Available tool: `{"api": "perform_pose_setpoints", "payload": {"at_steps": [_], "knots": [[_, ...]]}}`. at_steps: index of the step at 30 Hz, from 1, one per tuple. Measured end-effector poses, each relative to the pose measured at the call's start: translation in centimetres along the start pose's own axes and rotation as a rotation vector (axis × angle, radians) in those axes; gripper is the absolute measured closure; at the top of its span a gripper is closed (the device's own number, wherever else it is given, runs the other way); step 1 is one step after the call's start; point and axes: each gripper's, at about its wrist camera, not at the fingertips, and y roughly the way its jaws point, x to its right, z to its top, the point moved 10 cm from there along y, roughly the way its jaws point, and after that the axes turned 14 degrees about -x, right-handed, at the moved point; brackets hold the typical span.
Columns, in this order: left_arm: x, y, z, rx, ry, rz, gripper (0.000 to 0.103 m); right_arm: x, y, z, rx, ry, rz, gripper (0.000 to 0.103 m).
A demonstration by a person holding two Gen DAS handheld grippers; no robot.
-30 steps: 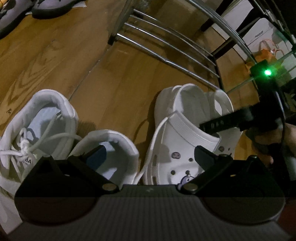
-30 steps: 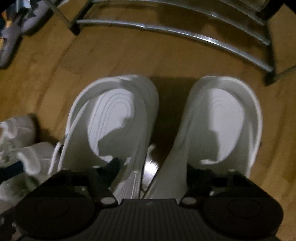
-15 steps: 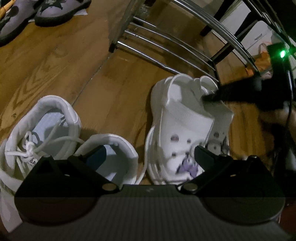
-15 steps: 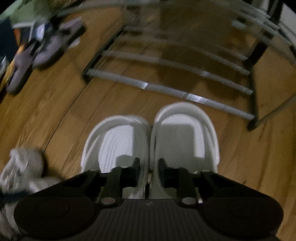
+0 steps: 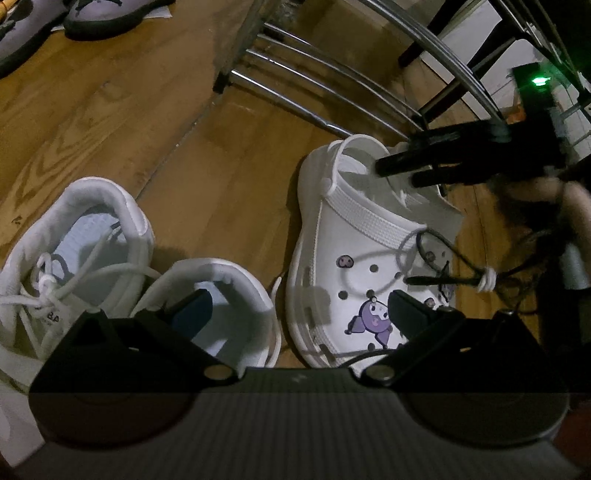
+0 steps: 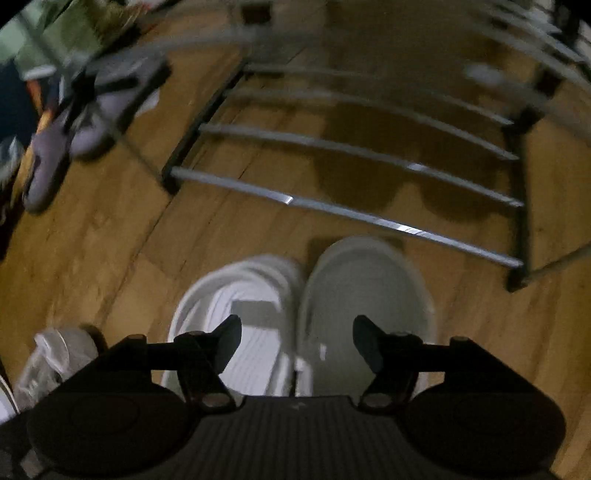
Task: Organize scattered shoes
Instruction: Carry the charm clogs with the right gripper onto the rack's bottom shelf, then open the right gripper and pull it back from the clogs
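On the wooden floor (image 5: 110, 122) stand white sneakers (image 5: 92, 236), white clogs (image 5: 354, 258), grey shoes (image 5: 107, 14) and a metal rack (image 6: 351, 155).

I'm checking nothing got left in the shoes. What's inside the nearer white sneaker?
One finger of the left gripper reaches into the nearer white sneaker; pale insole shows around it. The toe end is hidden.

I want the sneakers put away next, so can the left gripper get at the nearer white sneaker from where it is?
Probably yes. The left gripper is open with one finger already over the near white sneaker's collar, and nothing lies between them.
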Motion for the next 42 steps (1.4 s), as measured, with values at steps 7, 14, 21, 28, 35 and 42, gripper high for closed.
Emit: {"api": "perform_pose_setpoints", "payload": {"at_steps": [7,14,21,28,35,42], "knots": [[-0.2,0.2,-0.2,-0.006,-0.009,0.001,0.0,-0.1,1.1,0.5,0.161,-0.021,-0.09,0.079],[-0.3,-0.7,-0.1,0.015,-0.019,-0.023,0.0,1.2,-2.1,1.3,0.34,0.021,-0.201,0.082],[-0.6,-1.0,0.2,0.034,-0.043,-0.028,0.0,2.8,-6.2,7.0,0.495,0.027,-0.289,0.081],[-0.2,-0.9,0.5,0.035,-0.029,-0.013,0.0,3.1,-5.3,9.1,0.374,-0.003,-0.281,0.034],[1.4,-2.3,0.4,0.047,-0.001,-0.028,0.0,3.1,-5.7,-0.6,0.245,-0.031,-0.186,0.016],[3.6,-4.0,-0.1,0.049,0.072,-0.008,0.0,3.3,1.5,-7.8,0.029,0.078,0.053,0.017]]}}
